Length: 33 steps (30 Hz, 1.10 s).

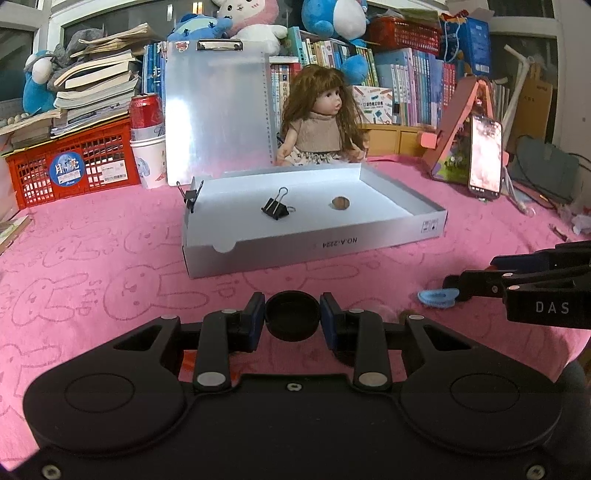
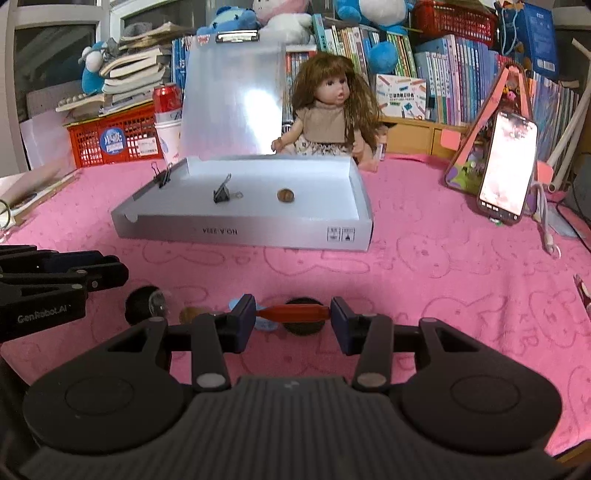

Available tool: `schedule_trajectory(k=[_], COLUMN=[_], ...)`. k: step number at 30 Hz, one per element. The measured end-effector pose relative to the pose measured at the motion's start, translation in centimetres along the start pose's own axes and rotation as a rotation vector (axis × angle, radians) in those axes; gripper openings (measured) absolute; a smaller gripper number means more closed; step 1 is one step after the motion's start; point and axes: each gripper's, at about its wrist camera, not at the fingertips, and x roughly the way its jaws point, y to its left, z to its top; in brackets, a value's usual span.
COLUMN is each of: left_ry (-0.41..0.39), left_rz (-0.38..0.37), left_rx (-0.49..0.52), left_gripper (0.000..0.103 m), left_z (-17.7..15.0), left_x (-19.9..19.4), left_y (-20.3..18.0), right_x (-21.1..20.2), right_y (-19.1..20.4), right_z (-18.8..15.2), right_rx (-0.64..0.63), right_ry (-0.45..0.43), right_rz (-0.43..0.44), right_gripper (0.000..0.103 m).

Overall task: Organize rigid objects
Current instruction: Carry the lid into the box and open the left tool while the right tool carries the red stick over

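black left gripper (image 1: pixel 293 320), blue pads, silver rivets; right gripper (image 2: pixel 293 320) alike.

Home room — bookshelves (image 1: pixel 406 85), plush toys (image 1: pixel 243 22), doll (image 1: pixel 321 118)

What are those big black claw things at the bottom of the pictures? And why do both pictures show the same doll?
They are grabbers that a person holds, one in each hand. A camera sits on each, so you get two pictures of the same pink table. In the left camera's picture the left gripper pinches a round black cap. In the right camera's picture the right gripper squeezes a thin red piece. Ahead is a white box with a black binder clip and a small brown round thing inside.
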Motion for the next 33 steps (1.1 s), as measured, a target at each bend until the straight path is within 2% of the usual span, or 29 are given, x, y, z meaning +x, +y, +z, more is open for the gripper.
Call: schedule_trajectory(k=[14,33], left_ry=[0.010,-0.007], left_rz=[-0.034,-0.012], left_rx=[-0.028,-0.092], left_gripper=[0.031,0.031], left_z=[2.8,7.5], left_x=[1.9,6.5], left_y=[0.2,1.3], right_x=[1.3,6.4], right_y=[-0.4,-0.6], right_z=[2.6,6.2], right_rx=[0.014,0.032], right_ry=[-0.049,-0.069], right_rz=[0.004,0.027], right_gripper=[0.049,0.049])
